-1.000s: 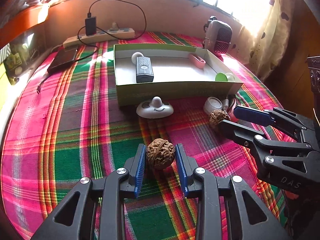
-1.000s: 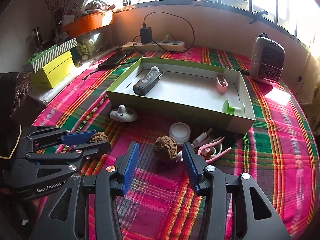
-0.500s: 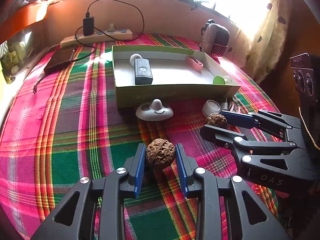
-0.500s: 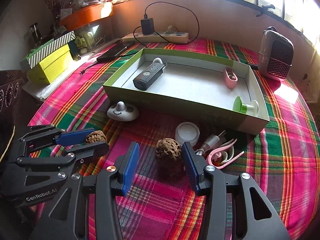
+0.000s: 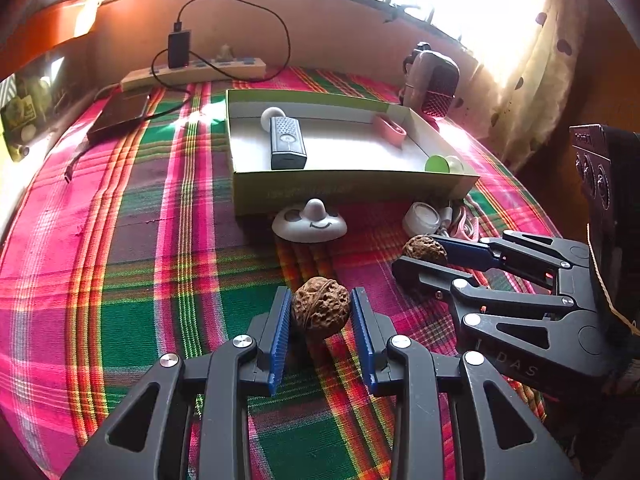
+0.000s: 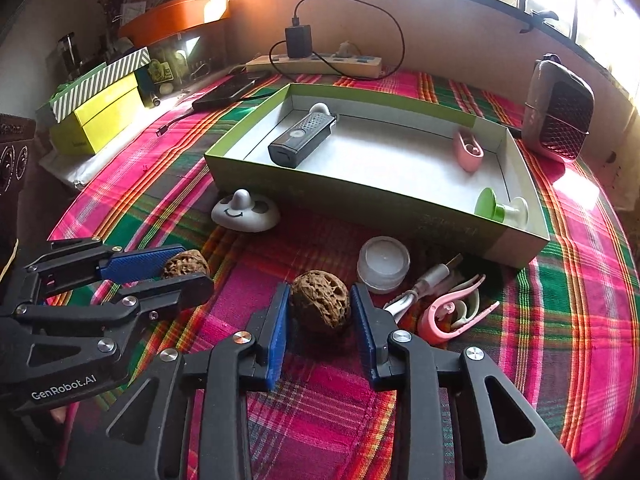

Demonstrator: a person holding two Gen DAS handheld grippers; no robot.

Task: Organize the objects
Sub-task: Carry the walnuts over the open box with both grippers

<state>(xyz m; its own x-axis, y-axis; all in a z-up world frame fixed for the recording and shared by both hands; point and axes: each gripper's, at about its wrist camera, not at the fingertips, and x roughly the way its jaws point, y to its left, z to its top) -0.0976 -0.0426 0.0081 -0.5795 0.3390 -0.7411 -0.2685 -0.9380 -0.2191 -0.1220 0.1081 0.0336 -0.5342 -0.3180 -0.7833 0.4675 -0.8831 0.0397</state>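
Right wrist view: your right gripper [image 6: 320, 312] is clamping a walnut [image 6: 320, 300], jaws just closing; the knobbly shell risks squirting toward the jar [image 6: 383, 264] at one o'clock. Your left gripper [image 5: 320, 316] is pinching its own walnut [image 5: 320, 308], equally slip-prone.

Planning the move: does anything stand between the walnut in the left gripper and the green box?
Yes: the white smiley-face knob lies on the cloth between this walnut and the box, before its near wall.

Two brown, wrinkled walnuts sit on the plaid surface [image 6: 580, 320] in front of the green box [image 6: 360, 200]. One walnut [image 5: 320, 307] sits between blue pads, lifted slightly at its front. The other walnut [image 6: 320, 300] lies near a white jar [image 6: 383, 264] and pink clips [image 6: 452, 312].
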